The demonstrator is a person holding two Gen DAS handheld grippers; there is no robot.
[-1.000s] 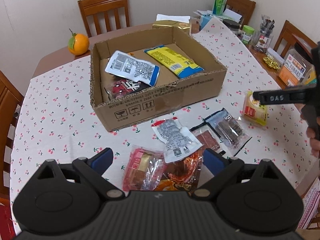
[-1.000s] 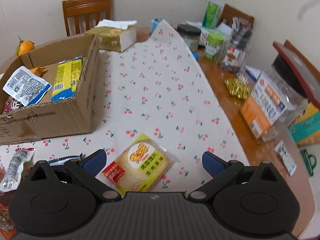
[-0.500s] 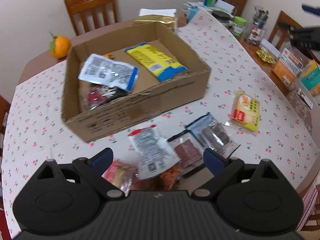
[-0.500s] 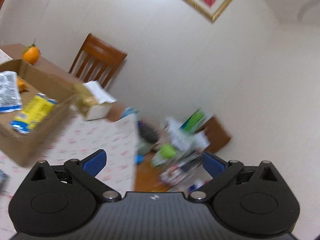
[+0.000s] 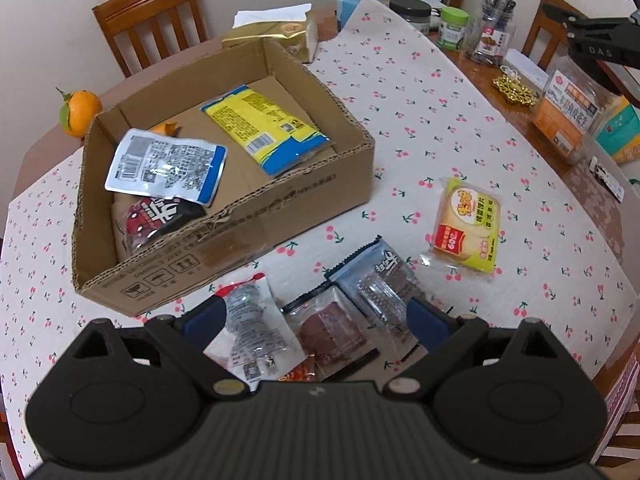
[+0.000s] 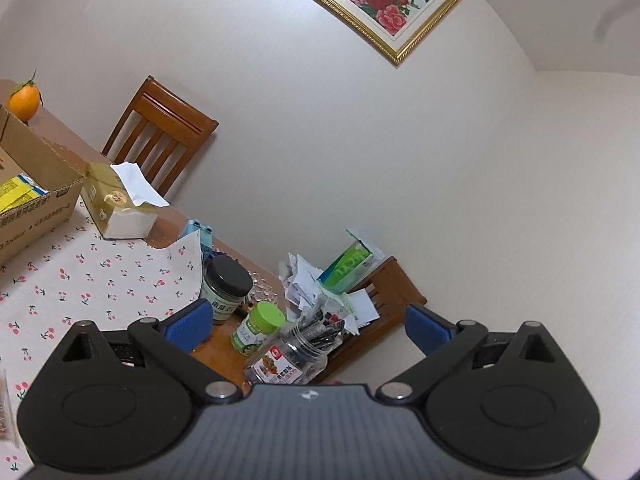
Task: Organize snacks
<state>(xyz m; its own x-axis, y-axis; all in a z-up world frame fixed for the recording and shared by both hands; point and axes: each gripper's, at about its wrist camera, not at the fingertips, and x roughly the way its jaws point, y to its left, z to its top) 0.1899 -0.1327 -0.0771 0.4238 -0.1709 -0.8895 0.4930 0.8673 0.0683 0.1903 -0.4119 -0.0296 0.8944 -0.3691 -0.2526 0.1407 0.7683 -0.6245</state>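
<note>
An open cardboard box (image 5: 280,208) on the cherry-print cloth holds a yellow packet (image 5: 264,128), a white-blue packet (image 5: 168,166) and a dark red packet (image 5: 160,216). Loose snacks lie in front of it: a clear white packet (image 5: 250,324), a brown meat packet (image 5: 332,328), a blue-grey packet (image 5: 384,280) and a yellow cracker pack (image 5: 468,226). My left gripper (image 5: 314,318) is open above the loose packets. My right gripper (image 6: 308,322) is open and empty, lifted high and tilted toward the wall; it also shows in the left wrist view (image 5: 600,46) at the far right.
An orange (image 5: 78,114) and a tissue box (image 5: 276,34) sit behind the cardboard box. Jars (image 6: 228,288), a green-lid bottle (image 6: 258,326), a snack tub (image 5: 568,116) and papers crowd the table's right side. Wooden chairs (image 5: 152,16) stand around.
My right gripper rose from over the yellow cracker pack and tilted up toward the wall. My left gripper shifted right and slightly closer over the loose packets.
</note>
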